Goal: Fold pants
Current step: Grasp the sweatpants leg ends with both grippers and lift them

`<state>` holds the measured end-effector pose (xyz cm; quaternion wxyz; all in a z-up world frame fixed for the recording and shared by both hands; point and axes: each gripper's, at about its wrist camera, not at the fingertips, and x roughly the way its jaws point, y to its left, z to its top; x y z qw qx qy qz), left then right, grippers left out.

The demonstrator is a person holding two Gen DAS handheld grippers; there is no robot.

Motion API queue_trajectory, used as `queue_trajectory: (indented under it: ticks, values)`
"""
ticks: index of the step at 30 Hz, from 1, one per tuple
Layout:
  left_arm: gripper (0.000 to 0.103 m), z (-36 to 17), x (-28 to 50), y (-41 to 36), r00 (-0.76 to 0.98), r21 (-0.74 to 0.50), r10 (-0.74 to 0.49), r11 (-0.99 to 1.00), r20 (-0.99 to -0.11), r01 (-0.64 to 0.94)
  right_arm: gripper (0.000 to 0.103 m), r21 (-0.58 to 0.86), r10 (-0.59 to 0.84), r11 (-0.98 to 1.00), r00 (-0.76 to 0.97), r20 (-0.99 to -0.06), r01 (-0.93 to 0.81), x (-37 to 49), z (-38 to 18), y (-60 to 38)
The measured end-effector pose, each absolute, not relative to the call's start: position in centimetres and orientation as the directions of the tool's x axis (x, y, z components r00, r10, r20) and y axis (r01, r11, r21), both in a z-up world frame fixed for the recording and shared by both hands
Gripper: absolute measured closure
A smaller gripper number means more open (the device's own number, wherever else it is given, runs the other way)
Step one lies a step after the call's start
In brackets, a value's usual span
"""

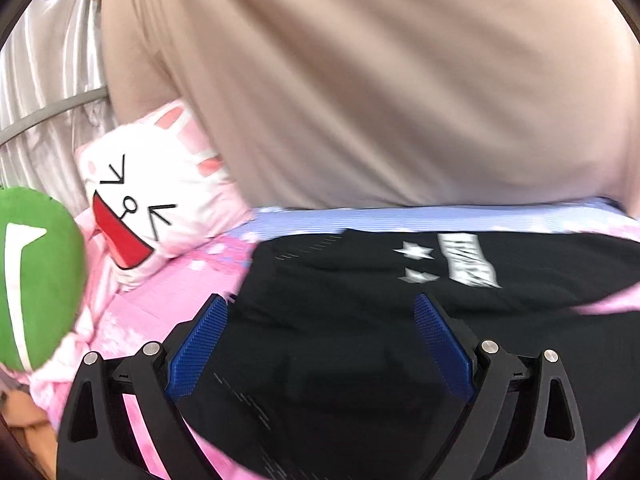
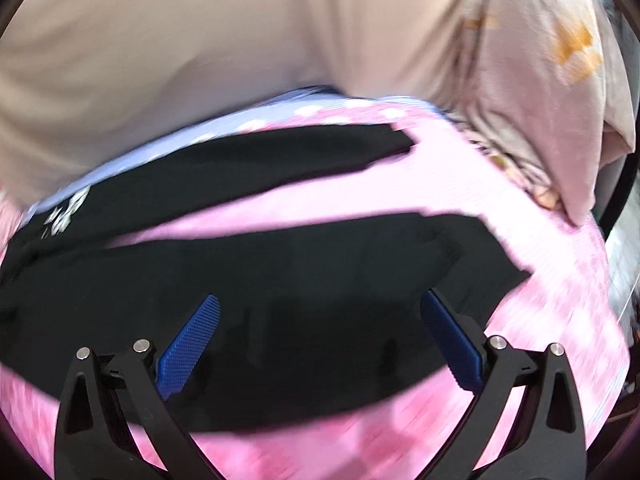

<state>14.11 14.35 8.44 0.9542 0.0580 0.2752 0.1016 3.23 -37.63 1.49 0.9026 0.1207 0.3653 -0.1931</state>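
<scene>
Black pants (image 1: 340,328) lie spread on a pink bed sheet (image 1: 168,292), with white stars and a white print near the waist end. My left gripper (image 1: 320,300) hovers open just above this waist part, nothing between its blue pads (image 1: 198,344). In the right wrist view the pants (image 2: 280,288) show two legs apart, the far leg (image 2: 280,160) and the near leg, with pink sheet (image 2: 360,196) between them. My right gripper (image 2: 320,300) is open over the near leg, holding nothing.
A large beige cushion or bedding mass (image 1: 380,80) rises behind the pants. A white cartoon pillow (image 1: 152,200) and a green plush (image 1: 36,276) sit at the left. A floral pillow (image 2: 560,92) lies at the right, near the bed's edge.
</scene>
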Motion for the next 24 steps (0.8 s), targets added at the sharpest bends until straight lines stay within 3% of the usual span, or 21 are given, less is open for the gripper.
queue_trajectory:
  ticks: [6, 11, 19, 24]
  values:
    - [0.011, 7.7, 25.3, 20.9, 0.723, 0.121, 0.268, 0.961, -0.637, -0.25, 0.005, 0.159, -0.217, 0.859, 0.629, -0.747, 0.486, 10.6, 1.8, -45.9]
    - [0.011, 4.6, 33.0, 25.3, 0.619, 0.026, 0.208, 0.957, -0.757, -0.289, 0.005, 0.201, -0.172, 0.832, 0.584, -0.793, 0.518, 16.6, 0.3, -50.1]
    - [0.011, -0.9, 40.1, 29.9, 0.484, 0.003, 0.218, 0.914, -0.847, -0.406, 0.005, 0.308, -0.104, 0.758, 0.572, -0.814, 0.576, 22.2, -2.2, -55.9]
    - [0.014, -3.1, 42.2, 30.7, 0.451, -0.019, 0.185, 0.912, -0.873, -0.411, 0.005, 0.263, -0.103, 0.801, 0.556, -0.825, 0.538, 24.8, -2.5, -54.8]
